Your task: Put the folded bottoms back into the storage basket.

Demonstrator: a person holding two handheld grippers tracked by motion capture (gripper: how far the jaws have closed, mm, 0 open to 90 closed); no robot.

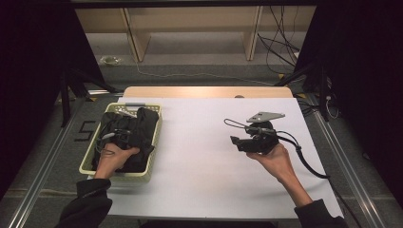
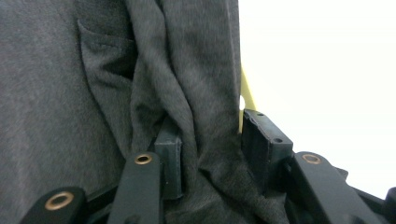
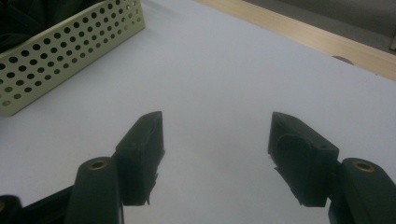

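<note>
White table sheet (image 1: 199, 142), wooden shelf legs (image 1: 135, 40), floor cables (image 1: 280, 42)

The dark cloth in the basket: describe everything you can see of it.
The dark cloth is a soft, matte, knit-looking fabric, black from above and charcoal grey up close. It lies crumpled in deep folds, filling the pale yellow perforated basket at the left of the white table and heaping above its rim. The left claw is pushed down into it, jaws apart, with a thick fold bunched between them; whether the pads press it cannot be told. A pocket-like seam shows in the left gripper view.
</note>
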